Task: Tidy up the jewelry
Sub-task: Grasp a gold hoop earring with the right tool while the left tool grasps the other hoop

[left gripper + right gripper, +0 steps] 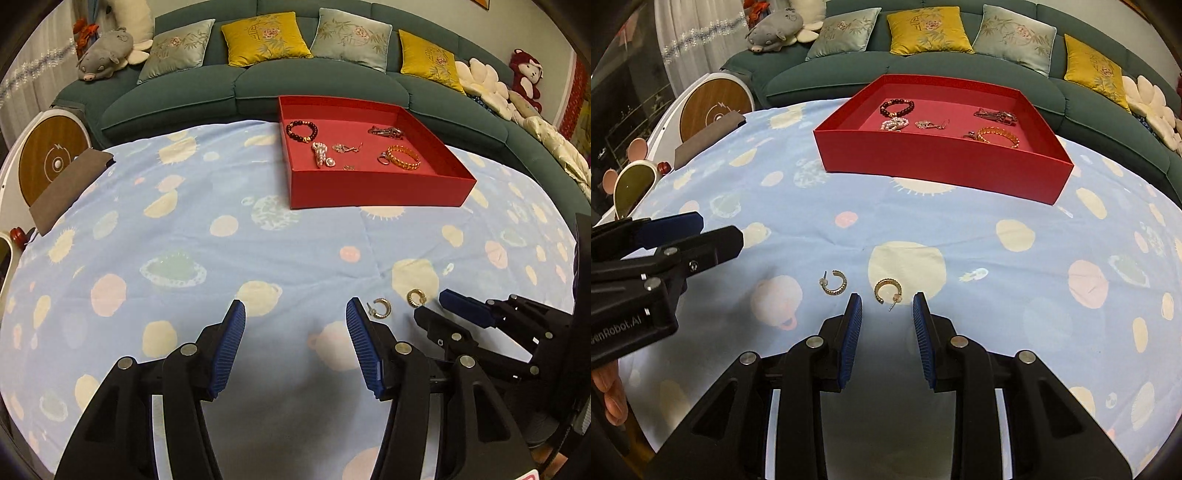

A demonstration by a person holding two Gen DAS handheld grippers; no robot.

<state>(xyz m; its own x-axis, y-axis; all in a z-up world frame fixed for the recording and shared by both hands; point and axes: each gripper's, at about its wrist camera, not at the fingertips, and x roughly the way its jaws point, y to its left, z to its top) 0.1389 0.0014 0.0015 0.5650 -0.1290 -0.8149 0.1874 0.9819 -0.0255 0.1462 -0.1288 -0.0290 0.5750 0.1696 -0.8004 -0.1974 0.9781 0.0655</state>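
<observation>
The worktop (184, 206), covered by a pale blue cloth printed with planets, carried a red tray (373, 188) at its far side, in front of a green sofa (221, 85). Inside the tray lay a dark beaded bracelet (301, 132), a pearl piece (322, 154), an amber bracelet (403, 157) and a tangled metal item (386, 131), with smaller pieces between them that were too small to identify. Two gold hoop earrings remained on the cloth, well apart from the tray and near each other: the left earring (833, 282) and the right earring (886, 290). The left hand-held gripper (295, 317) stood with its jaws wide apart and nothing between them; the left earring lay just outside its right-hand pad. The right hand-held gripper (887, 312) had its jaws partly apart, not pressing on anything, and the right earring lay just ahead of the fingertips, its post reaching into the gap. Neither earring was held.
</observation>
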